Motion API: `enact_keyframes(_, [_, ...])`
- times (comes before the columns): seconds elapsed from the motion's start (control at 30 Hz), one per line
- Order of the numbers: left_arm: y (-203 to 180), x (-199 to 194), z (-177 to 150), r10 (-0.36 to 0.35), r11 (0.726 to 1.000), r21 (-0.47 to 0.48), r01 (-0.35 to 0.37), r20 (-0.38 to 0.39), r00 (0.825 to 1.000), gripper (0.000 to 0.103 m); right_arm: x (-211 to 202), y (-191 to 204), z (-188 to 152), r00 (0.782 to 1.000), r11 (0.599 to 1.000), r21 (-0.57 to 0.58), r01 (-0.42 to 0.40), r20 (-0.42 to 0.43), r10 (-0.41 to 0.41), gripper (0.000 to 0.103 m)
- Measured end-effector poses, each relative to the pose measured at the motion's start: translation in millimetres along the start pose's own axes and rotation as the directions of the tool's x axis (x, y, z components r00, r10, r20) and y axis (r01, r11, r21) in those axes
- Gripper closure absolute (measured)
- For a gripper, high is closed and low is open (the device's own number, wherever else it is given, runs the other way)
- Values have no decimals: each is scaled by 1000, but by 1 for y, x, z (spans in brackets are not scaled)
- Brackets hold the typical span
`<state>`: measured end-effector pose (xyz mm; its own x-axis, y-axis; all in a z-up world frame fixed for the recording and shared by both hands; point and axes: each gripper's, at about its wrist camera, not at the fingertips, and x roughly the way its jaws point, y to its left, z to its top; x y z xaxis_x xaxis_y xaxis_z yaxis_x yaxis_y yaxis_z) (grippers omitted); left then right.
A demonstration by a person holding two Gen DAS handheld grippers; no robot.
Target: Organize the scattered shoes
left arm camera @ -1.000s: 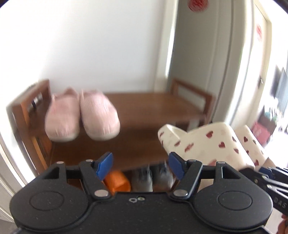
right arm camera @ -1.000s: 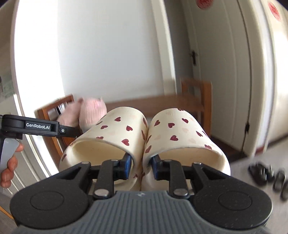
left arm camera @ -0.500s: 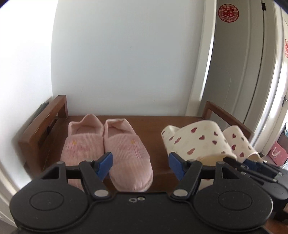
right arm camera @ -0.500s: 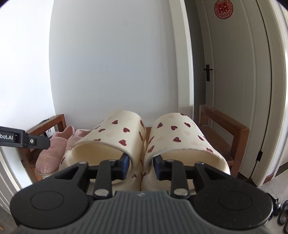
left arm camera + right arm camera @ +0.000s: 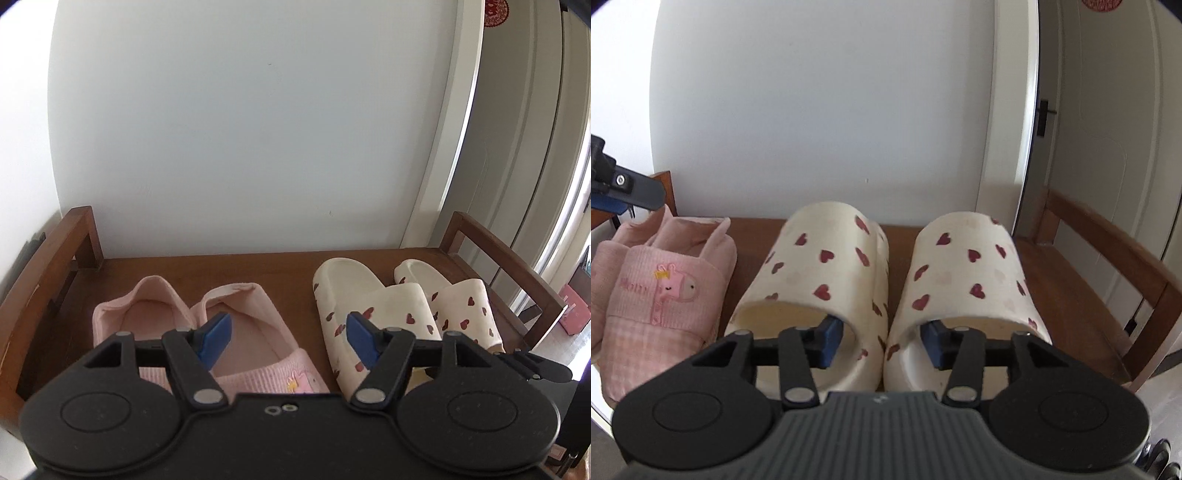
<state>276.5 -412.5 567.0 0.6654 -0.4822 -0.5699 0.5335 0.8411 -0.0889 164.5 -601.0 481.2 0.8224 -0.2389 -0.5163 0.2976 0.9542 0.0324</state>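
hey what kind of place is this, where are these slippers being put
Most likely a home entryway. A wooden shoe bench stands against a white wall, holding pink slippers beside heart-print slippers. To the right is a white door bearing a red paper decoration.

The toes of the pink slippers (image 5: 258, 354) are hidden behind the left gripper (image 5: 288, 338), at the bench's (image 5: 288, 269) front edge.

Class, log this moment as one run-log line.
right tool: jaws opening, cream heart-print slippers between | left tool: open, empty | pink knit slippers: on brown wooden rack
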Motion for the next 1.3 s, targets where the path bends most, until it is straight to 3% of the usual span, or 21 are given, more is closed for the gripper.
enact_keyframes(0.1, [-2, 5, 7, 0, 1000, 8, 0, -17, 1000, 34, -10, -2, -1, 1000, 999, 32, 11, -22, -10, 45])
enact_keyframes(0.2, [-4, 6, 10, 4, 1000, 14, -3, -29, 1000, 34, -39, -1, -1, 999, 997, 68, 41, -24, -39, 25])
enact_keyframes(0.23, [-5, 6, 10, 5, 1000, 17, -5, -31, 999, 34, -52, -1, -1, 998, 995, 89, 50, -27, -48, 25])
enact_keyframes(0.33, [-10, 2, 9, 16, 999, 36, -15, -46, 999, 34, -78, -8, -2, 999, 984, 173, 36, -46, -29, 22])
enact_keyframes(0.47, [-17, -3, 5, 45, 998, 51, -41, -78, 996, 34, -88, -13, 12, 998, 945, 327, -16, -53, 35, 3])
enact_keyframes(0.57, [-24, -15, 0, 85, 996, 46, -82, -89, 992, 34, -87, -19, 31, 997, 923, 381, -53, -36, 72, 1])
enact_keyframes(0.77, [-39, -45, -3, 139, 990, 25, -137, -98, 985, 34, -83, -23, 64, 991, 940, 327, -95, -57, 120, 0])
enact_keyframes(1.07, [-67, -81, -23, 173, 985, 1, -175, -154, 973, 34, -119, -38, 56, 973, 930, 324, -175, -86, 213, 0])
enact_keyframes(1.3, [-96, -102, -28, 183, 983, 24, -182, -140, 973, 34, -145, -57, 54, 965, 923, 329, -199, -97, 242, 0])
